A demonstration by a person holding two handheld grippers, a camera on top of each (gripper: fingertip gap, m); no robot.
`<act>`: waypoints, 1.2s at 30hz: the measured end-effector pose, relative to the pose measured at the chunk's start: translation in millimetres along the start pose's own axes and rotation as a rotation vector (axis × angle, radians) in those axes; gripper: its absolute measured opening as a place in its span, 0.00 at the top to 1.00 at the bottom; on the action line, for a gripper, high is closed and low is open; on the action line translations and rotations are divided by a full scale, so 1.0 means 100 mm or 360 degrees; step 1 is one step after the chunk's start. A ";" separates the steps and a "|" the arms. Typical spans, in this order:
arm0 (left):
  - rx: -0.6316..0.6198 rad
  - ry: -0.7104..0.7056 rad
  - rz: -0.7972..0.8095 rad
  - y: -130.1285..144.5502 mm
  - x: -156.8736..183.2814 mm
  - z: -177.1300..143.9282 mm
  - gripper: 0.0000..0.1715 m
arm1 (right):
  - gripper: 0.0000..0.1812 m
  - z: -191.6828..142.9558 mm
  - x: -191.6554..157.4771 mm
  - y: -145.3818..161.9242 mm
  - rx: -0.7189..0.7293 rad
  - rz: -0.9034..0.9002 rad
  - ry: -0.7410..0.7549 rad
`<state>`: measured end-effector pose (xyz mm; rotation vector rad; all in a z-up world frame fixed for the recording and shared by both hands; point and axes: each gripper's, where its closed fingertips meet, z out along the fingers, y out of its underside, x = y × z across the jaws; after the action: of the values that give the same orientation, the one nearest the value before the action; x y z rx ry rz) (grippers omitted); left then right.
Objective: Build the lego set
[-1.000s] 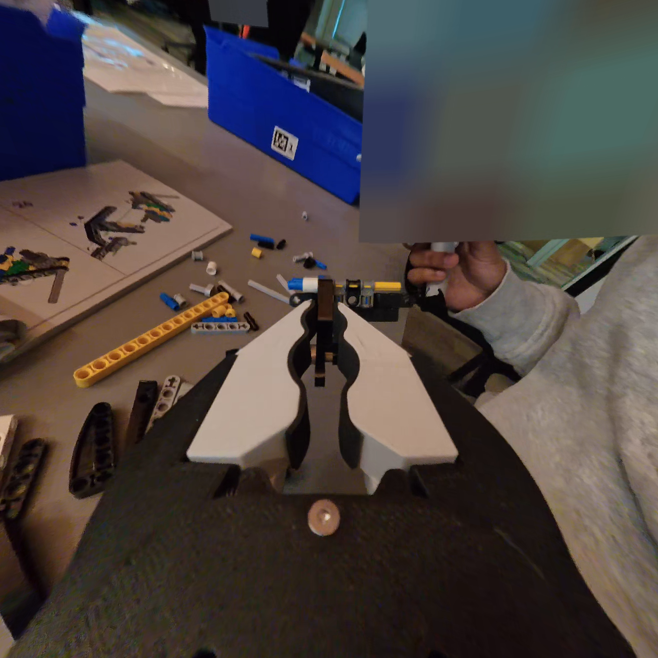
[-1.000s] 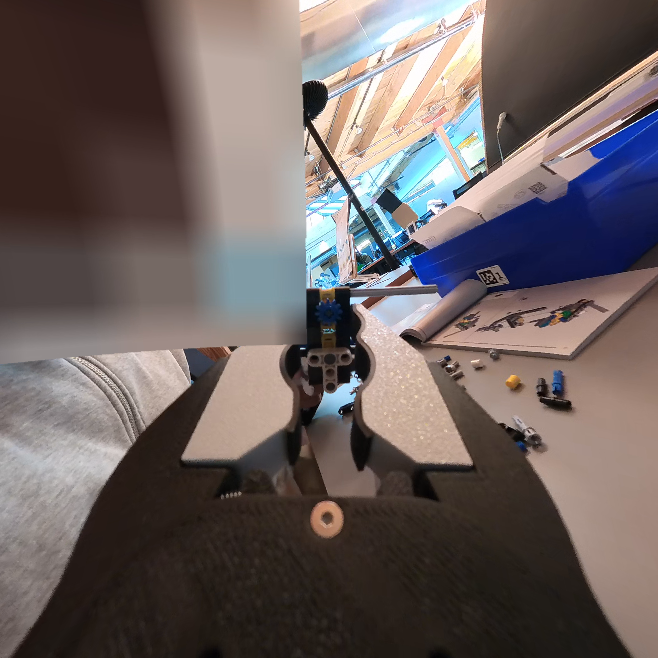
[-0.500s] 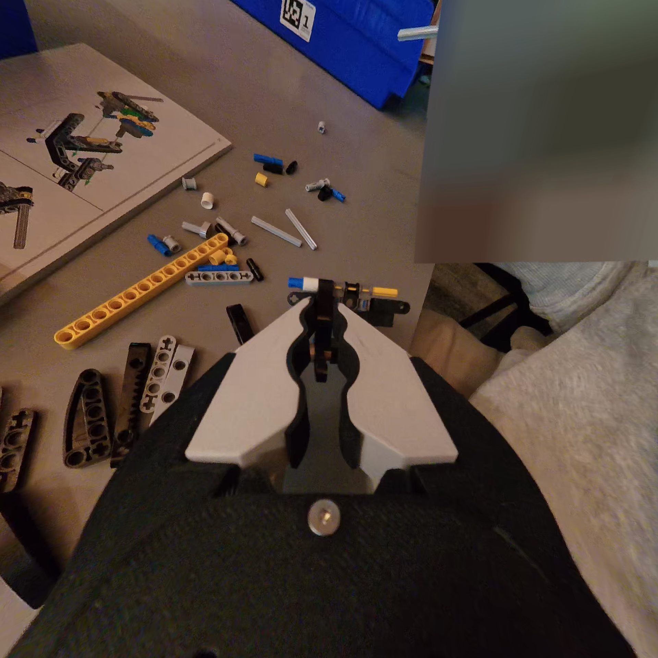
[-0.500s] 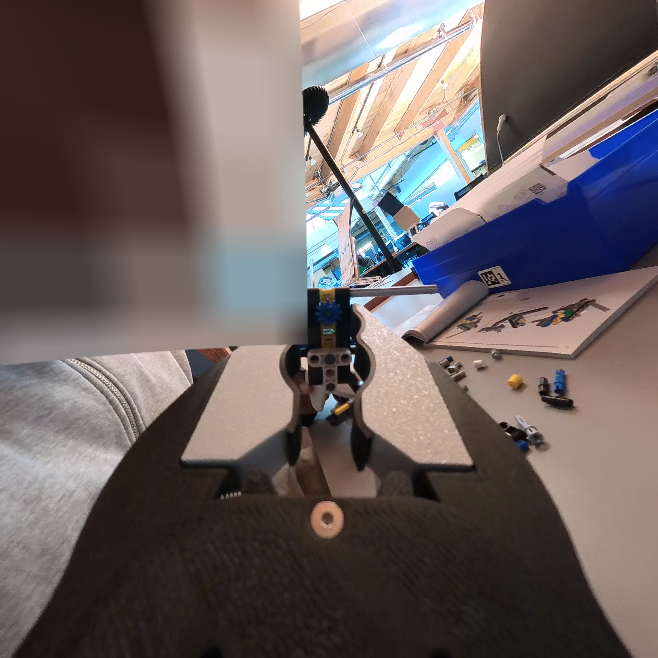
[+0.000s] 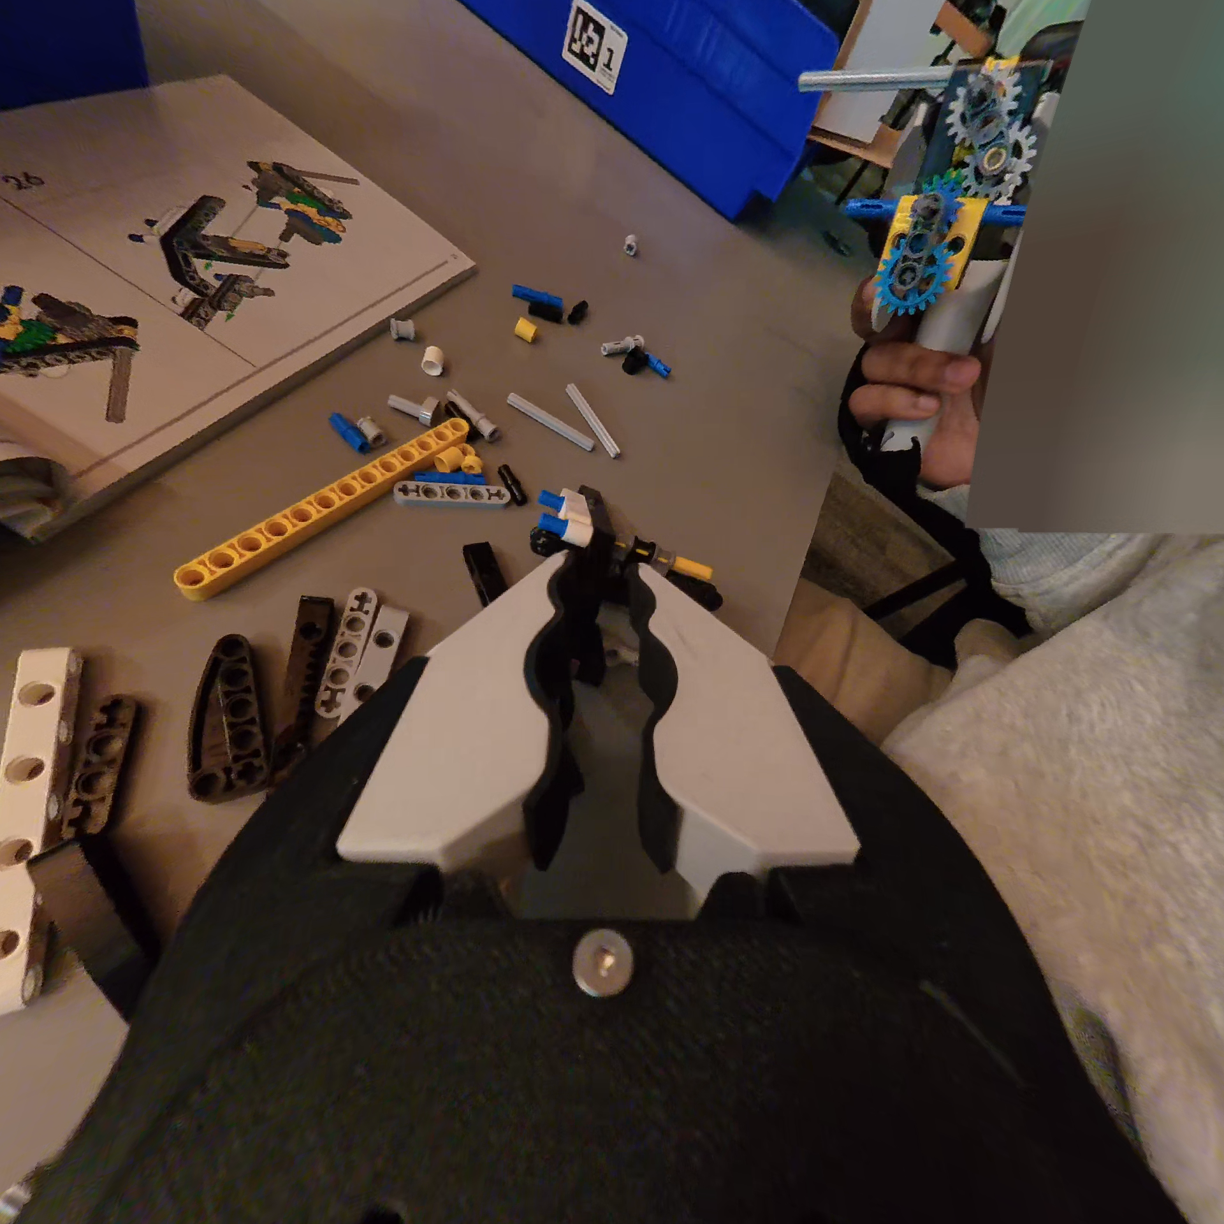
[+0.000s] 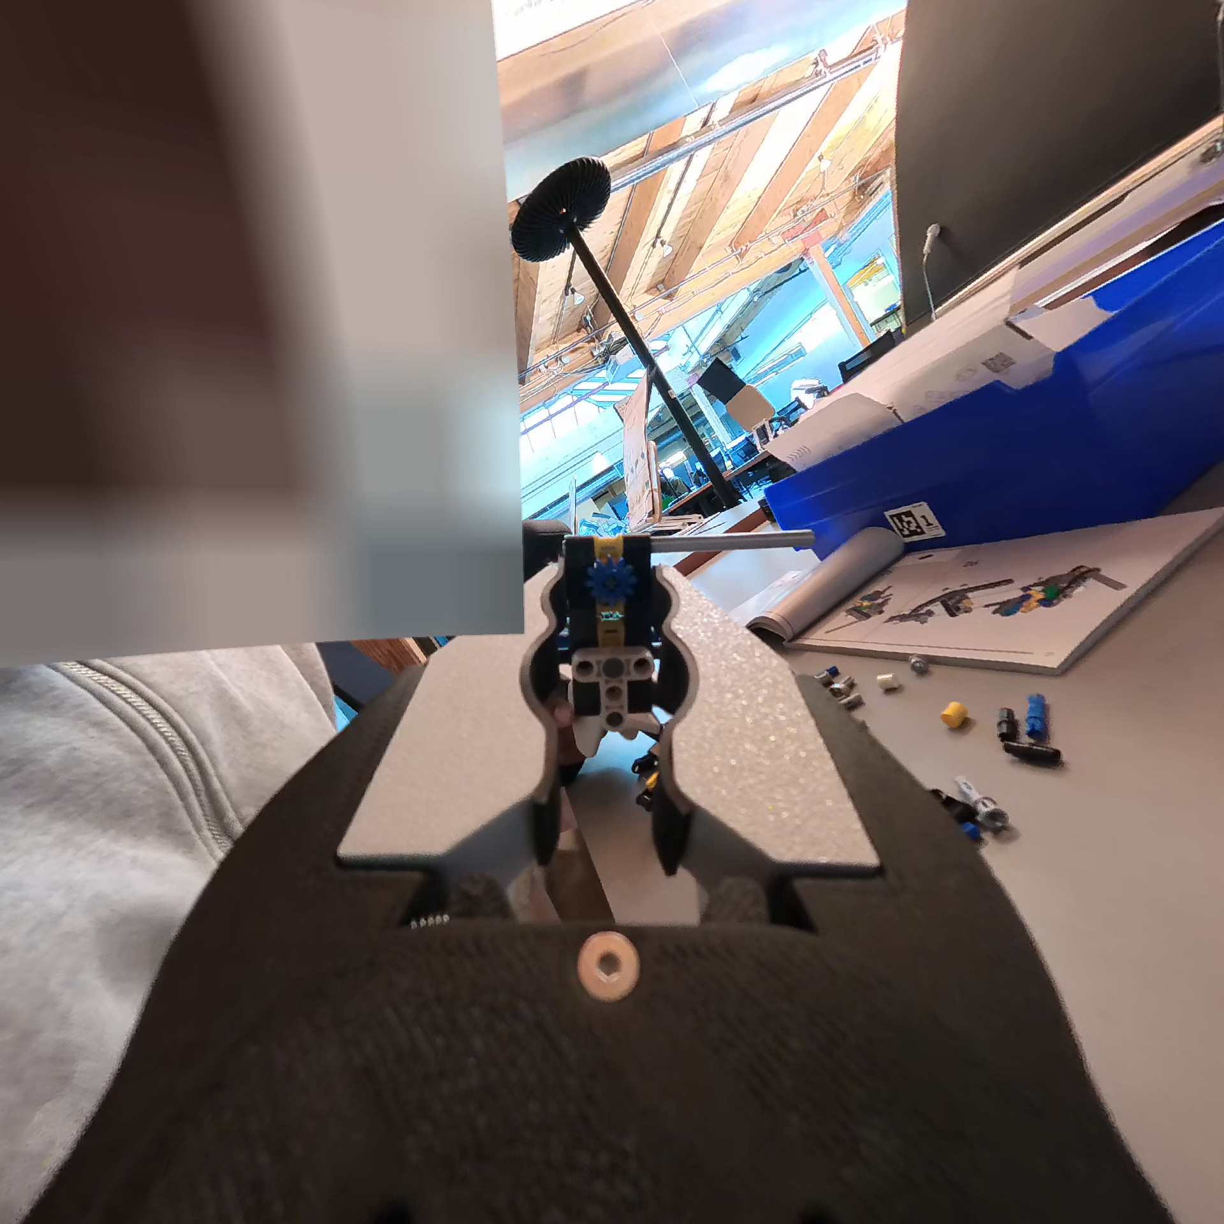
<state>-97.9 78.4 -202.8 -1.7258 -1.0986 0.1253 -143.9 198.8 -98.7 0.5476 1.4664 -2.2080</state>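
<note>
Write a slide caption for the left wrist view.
Left tool grips a small black subassembly above loose pieces and a yellow beam, gear assembly raised opposite.

Grey table (image 5: 695,218) under a timber-beamed ceiling (image 6: 728,165); dark monitor (image 6: 1060,132), blue bins (image 6: 1060,450) behind

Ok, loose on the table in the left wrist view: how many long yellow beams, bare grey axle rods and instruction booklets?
long yellow beam: 1
bare grey axle rods: 2
instruction booklet: 1
Total: 4
</note>
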 end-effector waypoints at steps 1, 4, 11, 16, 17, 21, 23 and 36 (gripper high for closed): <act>0.0005 -0.0010 0.0000 0.00 -0.01 -0.01 0.92 | 0.88 0.01 -0.01 0.00 0.0000 -0.0005 -0.0002; 0.0005 -0.0069 0.0026 0.00 -0.06 -0.05 0.91 | 0.88 0.02 -0.04 0.00 -0.0006 -0.0023 -0.0006; 0.0234 -0.0059 0.0061 -0.27 0.12 -0.21 0.90 | 0.88 0.06 -0.06 0.01 -0.0025 -0.0041 -0.0016; 0.0378 -0.0024 0.0121 -0.36 0.37 -0.32 0.89 | 0.88 0.12 -0.07 0.08 -0.0085 -0.0114 0.0012; 0.0400 -0.0029 0.0131 -0.36 0.41 -0.34 0.89 | 0.88 0.11 -0.07 0.09 -0.0102 -0.0150 0.0028; 0.0504 -0.0064 0.0146 -0.41 0.48 -0.43 0.89 | 0.88 0.18 -0.01 -0.05 -0.0080 -0.0261 0.0074; 0.0526 -0.0075 0.0154 -0.43 0.49 -0.45 0.89 | 0.88 0.23 0.04 -0.21 -0.0031 -0.0287 0.0092; 0.0530 0.0013 0.0090 -0.89 0.10 -0.06 0.88 | 0.88 0.53 0.59 -0.68 -0.0050 -0.0337 -0.0014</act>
<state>-142.9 85.3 -124.8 -1.4565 -0.9627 0.3180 -235.1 165.0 -60.5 0.3872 1.6172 -2.3381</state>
